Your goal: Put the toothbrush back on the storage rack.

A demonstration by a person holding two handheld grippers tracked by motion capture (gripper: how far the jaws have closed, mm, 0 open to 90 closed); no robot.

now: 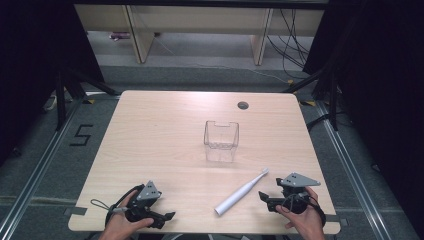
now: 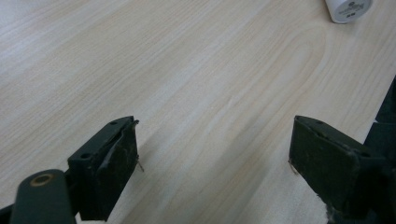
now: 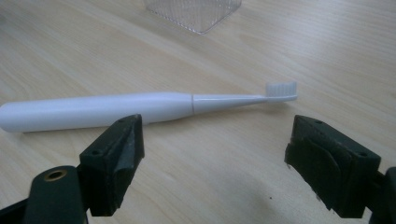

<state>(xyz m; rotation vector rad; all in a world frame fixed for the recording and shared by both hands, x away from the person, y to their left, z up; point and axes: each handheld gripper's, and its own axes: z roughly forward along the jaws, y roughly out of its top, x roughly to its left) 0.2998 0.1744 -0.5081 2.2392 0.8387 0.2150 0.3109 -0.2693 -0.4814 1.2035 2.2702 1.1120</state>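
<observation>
White electric toothbrush [image 1: 242, 192] is seen lying flat on the tabletop [image 1: 165, 130], at about 5 o'clock from the clear plastic holder [image 1: 221, 140] and well apart from it. Bristle head [image 3: 281, 89] is pointed toward 1 o'clock in the high view, thick handle end toward 7 o'clock.

Right hand-held gripper [image 1: 272, 199] is held just beside the brush, at its 3 o'clock; jaws are spread wide, nothing between them. Left hand-held gripper [image 1: 162, 218] is rested near the front edge, jaws likewise wide apart over bare wood.

Handling, as judged: the brush is taken to be light, rigid, smooth-skinned plastic, so likely slippery and prone to rolling on its round body. The thin neck [image 3: 224, 100] is considered the weak point and a poor hold. The handle [image 3: 93, 111] near its middle is judged the best place to be gripped, across its width. The holder appears thin-walled and easily tipped, though its wall thickness cannot be told for certain.
</observation>
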